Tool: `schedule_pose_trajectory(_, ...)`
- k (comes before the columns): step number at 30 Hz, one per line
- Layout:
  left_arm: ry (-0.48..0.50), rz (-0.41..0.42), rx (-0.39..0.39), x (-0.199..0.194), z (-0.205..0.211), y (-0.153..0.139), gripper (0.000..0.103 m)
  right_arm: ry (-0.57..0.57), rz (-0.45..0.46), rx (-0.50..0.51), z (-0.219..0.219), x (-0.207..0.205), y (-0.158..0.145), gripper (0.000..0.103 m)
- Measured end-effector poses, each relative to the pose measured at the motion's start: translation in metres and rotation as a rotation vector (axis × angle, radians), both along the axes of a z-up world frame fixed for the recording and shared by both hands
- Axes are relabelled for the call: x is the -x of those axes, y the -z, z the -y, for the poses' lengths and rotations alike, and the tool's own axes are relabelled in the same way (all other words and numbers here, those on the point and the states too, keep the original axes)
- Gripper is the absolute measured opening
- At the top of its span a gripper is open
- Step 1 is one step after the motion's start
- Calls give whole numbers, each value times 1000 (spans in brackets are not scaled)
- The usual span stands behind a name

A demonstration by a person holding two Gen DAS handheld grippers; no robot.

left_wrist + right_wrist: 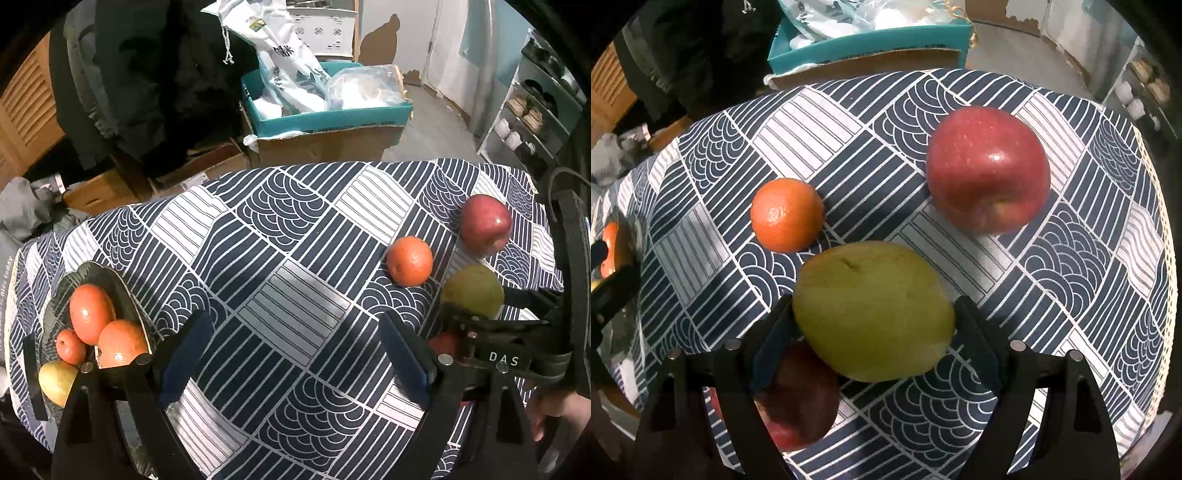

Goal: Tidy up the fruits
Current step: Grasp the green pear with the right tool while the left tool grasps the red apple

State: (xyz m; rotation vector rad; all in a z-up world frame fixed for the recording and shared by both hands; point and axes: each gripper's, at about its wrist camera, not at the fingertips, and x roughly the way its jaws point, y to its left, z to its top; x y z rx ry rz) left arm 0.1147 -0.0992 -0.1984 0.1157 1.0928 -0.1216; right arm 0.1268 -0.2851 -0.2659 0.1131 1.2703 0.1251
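- The right gripper [874, 325] is sitting astride the green pear [873, 312], one blue pad at each flank; whether the pads are actually pressing on the fruit, I cannot tell.
- The pear is lying on the patterned tablecloth [1089, 221], just behind a dark red apple [798, 398] that is tucked under the left finger.
- A big red apple [988, 170] is standing further back to the right, with a small orange [786, 214] further back to the left, each apart from the pear.
- The left gripper [295, 358] is hovering with its jaws spread wide and nothing but cloth between them.
- Beside its left finger, a dark bowl [96, 273] is holding the sorted fruits [92, 317]: orange-red ones piled together and a yellow-green one at the near rim.
- In the left wrist view, the right gripper is showing at the right edge, over the pear.
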Motion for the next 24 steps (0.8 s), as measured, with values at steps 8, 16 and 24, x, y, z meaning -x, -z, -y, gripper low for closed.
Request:
schedule_pose_trajectory(8,33,6,22,6,12,-8,93,33,48,18,10,8,-14,84)
schedule_pose_trajectory(16,101,-19,54,19,39,-8,93,90,95,43,38,29,-37,84)
schedule_pose_trajectory(24,165,-30,59,39,66,-1,93,147,84,84,66,56,-39,84)
